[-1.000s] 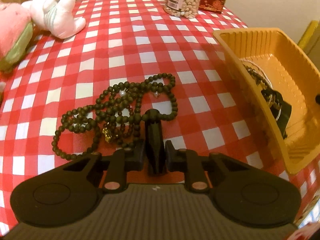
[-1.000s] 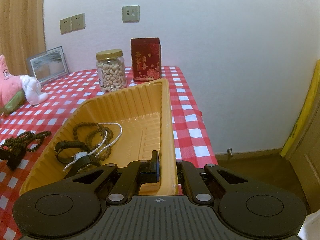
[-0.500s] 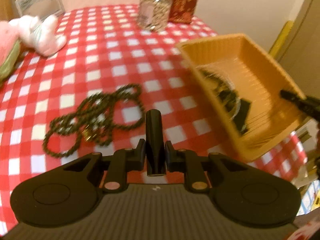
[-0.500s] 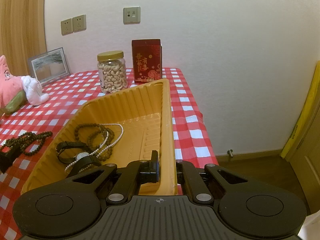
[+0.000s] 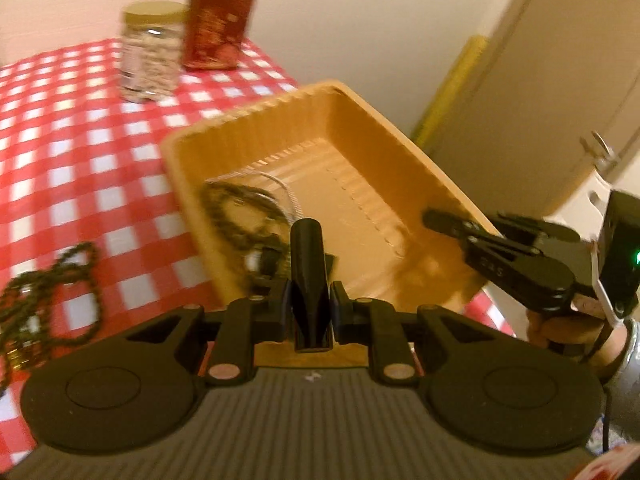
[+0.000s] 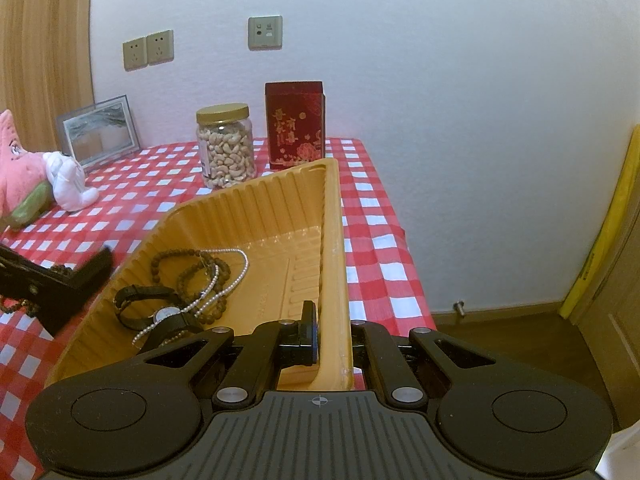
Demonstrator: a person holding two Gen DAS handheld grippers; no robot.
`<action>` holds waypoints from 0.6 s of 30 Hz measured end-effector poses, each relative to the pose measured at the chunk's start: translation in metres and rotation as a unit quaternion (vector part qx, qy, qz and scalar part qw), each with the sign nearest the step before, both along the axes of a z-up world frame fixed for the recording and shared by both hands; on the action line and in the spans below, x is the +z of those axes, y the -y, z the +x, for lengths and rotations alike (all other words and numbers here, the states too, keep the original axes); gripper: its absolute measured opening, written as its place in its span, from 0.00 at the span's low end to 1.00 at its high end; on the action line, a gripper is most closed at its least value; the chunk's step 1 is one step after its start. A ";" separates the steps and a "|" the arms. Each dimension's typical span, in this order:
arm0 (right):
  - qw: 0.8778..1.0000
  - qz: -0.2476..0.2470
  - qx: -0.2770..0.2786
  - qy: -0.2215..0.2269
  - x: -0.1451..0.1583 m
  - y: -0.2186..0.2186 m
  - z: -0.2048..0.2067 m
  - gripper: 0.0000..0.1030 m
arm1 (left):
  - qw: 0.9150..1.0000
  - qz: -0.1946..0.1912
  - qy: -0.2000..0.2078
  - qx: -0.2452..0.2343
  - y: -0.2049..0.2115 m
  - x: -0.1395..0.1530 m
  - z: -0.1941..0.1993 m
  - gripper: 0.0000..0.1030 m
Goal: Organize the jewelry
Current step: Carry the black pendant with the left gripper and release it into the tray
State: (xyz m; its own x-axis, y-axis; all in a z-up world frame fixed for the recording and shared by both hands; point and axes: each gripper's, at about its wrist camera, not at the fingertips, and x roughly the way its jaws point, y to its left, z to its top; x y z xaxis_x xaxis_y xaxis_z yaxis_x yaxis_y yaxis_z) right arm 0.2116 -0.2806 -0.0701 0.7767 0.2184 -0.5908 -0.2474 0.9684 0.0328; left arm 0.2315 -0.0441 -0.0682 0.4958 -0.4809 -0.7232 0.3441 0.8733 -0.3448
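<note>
2 close wrist views, shared tray [image 5: 404, 148]

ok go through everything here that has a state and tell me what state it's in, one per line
Left tool: shut, holding nothing.
Right tool: shut on the tray's side wall.
Yellow tray: open-topped, holding jewelry.
Watch: in the tray, strap looped.
Pearl strand: in the tray, draped over the brown bead bracelets.
Dark bead necklace: loose on the tablecloth, outside the tray.
Nut jar: upright, lid on.
Red box: upright, closed.
</note>
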 end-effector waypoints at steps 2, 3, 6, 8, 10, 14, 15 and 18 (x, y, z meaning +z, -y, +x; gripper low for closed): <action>1.000 0.000 0.000 0.001 0.001 0.000 -0.001 0.04 | 1.000 0.005 -0.011 -0.009 0.008 -0.007 0.003 0.17; 1.000 0.000 0.000 0.001 0.001 -0.001 -0.001 0.04 | 1.000 0.007 -0.015 -0.012 0.011 -0.010 0.004 0.17; 1.000 0.001 -0.001 0.001 0.001 0.000 -0.001 0.04 | 0.999 0.012 -0.028 -0.011 0.015 -0.018 0.007 0.18; 1.000 0.001 -0.001 0.000 0.001 -0.001 -0.002 0.04 | 0.999 0.013 -0.033 -0.010 0.015 -0.020 0.008 0.17; 1.000 0.002 -0.002 -0.001 0.001 -0.001 -0.002 0.04 | 0.999 0.011 -0.031 -0.010 0.013 -0.020 0.008 0.19; 1.000 0.002 -0.003 -0.001 0.001 -0.001 -0.002 0.04 | 1.000 0.007 -0.025 -0.007 0.008 -0.015 0.009 0.28; 1.000 0.002 -0.003 -0.002 0.002 -0.001 -0.002 0.04 | 1.000 0.007 -0.024 -0.005 0.006 -0.013 0.007 0.29; 1.000 0.002 -0.003 -0.002 0.001 -0.001 -0.002 0.04 | 1.000 0.000 -0.018 0.010 -0.005 -0.007 0.004 0.30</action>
